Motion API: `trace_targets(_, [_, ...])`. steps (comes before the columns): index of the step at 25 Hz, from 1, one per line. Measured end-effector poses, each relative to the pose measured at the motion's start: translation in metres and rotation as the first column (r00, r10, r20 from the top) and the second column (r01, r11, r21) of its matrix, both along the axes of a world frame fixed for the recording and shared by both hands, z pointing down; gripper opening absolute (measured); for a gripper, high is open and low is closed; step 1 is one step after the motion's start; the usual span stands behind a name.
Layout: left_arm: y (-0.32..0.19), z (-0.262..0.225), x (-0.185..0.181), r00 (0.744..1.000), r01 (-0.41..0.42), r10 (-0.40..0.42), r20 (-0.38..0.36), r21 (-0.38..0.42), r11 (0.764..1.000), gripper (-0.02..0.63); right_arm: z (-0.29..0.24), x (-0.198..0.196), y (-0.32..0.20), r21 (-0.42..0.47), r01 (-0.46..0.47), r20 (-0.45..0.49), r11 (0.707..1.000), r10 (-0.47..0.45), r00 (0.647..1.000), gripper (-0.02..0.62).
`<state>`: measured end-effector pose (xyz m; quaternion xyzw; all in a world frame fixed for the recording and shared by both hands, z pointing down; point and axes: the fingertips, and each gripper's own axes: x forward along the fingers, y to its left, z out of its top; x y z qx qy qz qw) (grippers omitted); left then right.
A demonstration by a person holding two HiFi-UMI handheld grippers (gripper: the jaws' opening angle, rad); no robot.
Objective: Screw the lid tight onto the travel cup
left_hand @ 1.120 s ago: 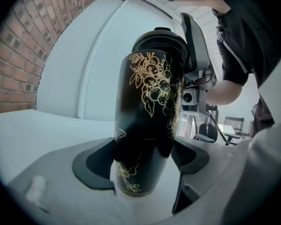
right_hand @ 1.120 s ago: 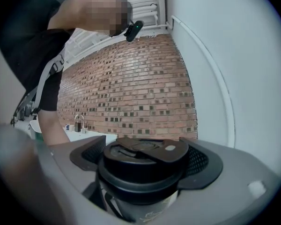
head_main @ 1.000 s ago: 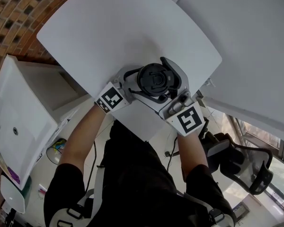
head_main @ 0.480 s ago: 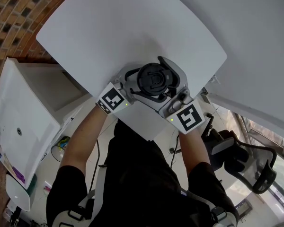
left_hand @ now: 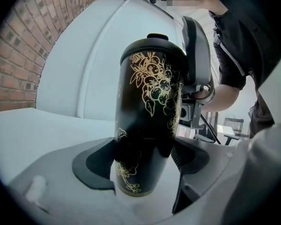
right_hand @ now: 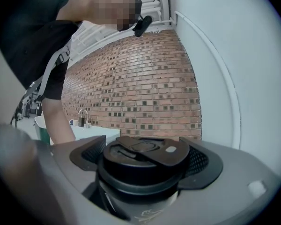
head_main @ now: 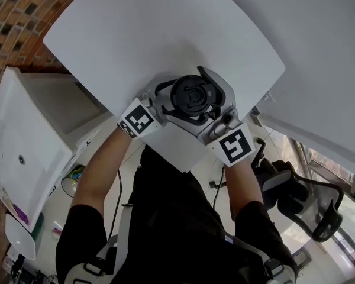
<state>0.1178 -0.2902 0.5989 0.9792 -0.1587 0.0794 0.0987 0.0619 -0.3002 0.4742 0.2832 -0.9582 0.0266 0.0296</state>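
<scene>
Bright, even light floods the white bench (head_main: 165, 34); both gripper views bulge fisheye, corners gone black (near foreground goes soft).

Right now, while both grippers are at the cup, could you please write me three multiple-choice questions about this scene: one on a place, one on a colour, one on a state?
1. Where does the travel cup stand?
A. on the white table
B. on a chair
C. in a sink

2. What colour is the flower pattern on the cup?
A. red
B. gold
C. blue

3. What is the right gripper closed on?
A. nothing
B. the cup's base
C. the lid

Answers:
1 A: in the left gripper view the cup's base rests on the white top.
2 B: gold lines show on the black wall.
3 C: the right gripper view shows its jaws against both sides of the lid.
</scene>
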Motion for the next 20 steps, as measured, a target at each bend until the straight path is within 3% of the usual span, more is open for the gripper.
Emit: trace_targets(20, [0.0002, 0.0014, -0.0014, 1.000, 0.004, -0.004, 0.005, 0.001, 1.000, 0.382, 0.0027, 0.0019, -0.0026, 0.022, -0.159, 0.005, 0.987, 0.159, 0.987, 0.479])
